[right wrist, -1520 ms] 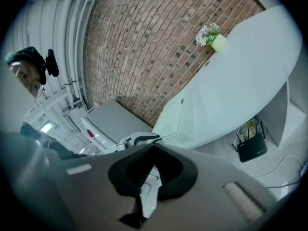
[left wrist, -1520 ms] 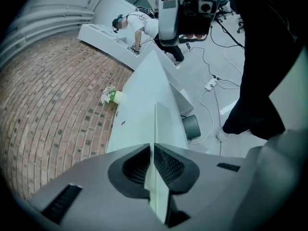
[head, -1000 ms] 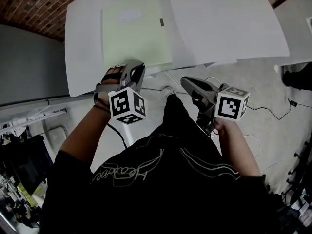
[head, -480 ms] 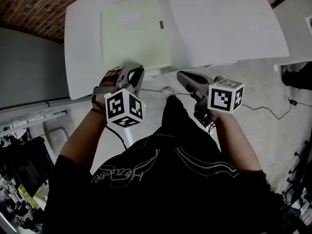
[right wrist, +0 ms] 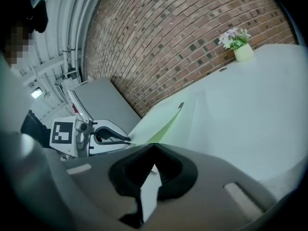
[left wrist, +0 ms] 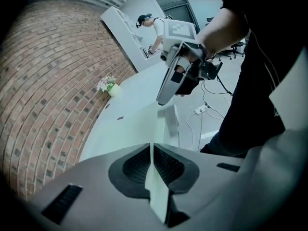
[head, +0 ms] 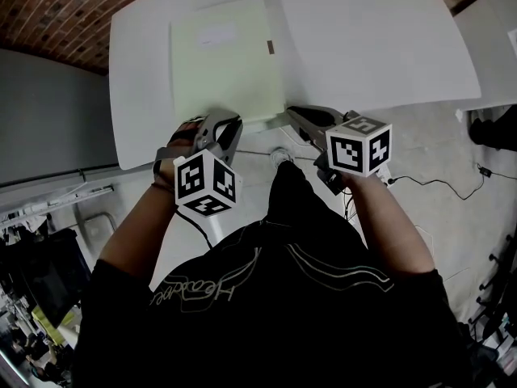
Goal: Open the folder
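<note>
A pale green folder (head: pixel 226 59) lies closed on the white table (head: pixel 371 39), with a white label (head: pixel 216 32) and a small dark tab (head: pixel 271 48) on its right edge. My left gripper (head: pixel 229 122) sits at the folder's near edge, shut on that thin edge. In the right gripper view the left gripper (right wrist: pixel 126 139) meets the folder's (right wrist: pixel 159 119) near corner, where the edge looks slightly raised. My right gripper (head: pixel 292 113) is shut and empty, its tips just off the folder's near right corner. It also shows in the left gripper view, where the right gripper (left wrist: pixel 161 100) hangs above the table.
A small flower pot (right wrist: pixel 243 49) stands at the table's far side by the brick wall. A grey cabinet (head: pixel 48 111) is left of the table. Cables and a power strip (head: pixel 380 175) lie on the floor. A person (left wrist: pixel 154 25) stands far back.
My right gripper has moved up and left to the table's near edge, beside the folder's corner, and rolled. The left gripper has stayed at the folder's near edge.
</note>
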{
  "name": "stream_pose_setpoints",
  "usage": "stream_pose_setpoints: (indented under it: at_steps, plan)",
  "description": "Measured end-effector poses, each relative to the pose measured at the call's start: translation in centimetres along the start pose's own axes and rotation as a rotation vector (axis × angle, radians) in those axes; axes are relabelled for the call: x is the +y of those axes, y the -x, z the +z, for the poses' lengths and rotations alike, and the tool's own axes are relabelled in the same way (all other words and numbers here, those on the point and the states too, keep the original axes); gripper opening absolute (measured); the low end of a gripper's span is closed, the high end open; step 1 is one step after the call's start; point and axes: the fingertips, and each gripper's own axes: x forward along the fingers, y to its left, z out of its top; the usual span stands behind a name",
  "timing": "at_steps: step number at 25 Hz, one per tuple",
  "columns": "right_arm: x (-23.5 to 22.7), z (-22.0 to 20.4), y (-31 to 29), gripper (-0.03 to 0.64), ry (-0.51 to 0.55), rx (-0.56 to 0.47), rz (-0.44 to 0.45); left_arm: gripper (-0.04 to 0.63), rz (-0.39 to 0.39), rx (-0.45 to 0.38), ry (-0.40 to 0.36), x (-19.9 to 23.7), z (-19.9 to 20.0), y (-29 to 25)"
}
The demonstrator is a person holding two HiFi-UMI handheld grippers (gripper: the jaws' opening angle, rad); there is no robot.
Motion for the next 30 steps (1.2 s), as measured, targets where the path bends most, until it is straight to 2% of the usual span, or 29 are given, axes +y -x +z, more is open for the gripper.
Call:
stream_pose_setpoints:
  at_steps: [3, 8, 16, 25, 30]
  plan:
    - [-0.2, -0.5, -0.6, 0.005, 0.007, 0.018, 0.007, 0.023, -0.013, 0.002, 0.004, -0.1, 0.2, 0.0]
    - [-0.8, -0.9, -1.8, 0.003, 0.09, 0.06, -0.028, 0.023, -0.029, 0.004, 0.01, -0.1, 0.2, -0.1]
    - [-0.8, -0.7, -2.3, 0.003, 0.222, 0.071, -0.065, 0.023, -0.037, -0.001, 0.019, -0.1, 0.2, 0.0]
    - [-0.7, -1.2, -2.7, 0.003, 0.367, 0.175, -0.105, 0.023, -0.064, -0.001, 0.053, -0.2, 0.1, -0.2]
    - [-0.8, -1.2, -2.9, 0.003, 0.354, 0.207, -0.091, 0.023, -0.082, -0.003, 0.08, 0.1, 0.0, -0.1]
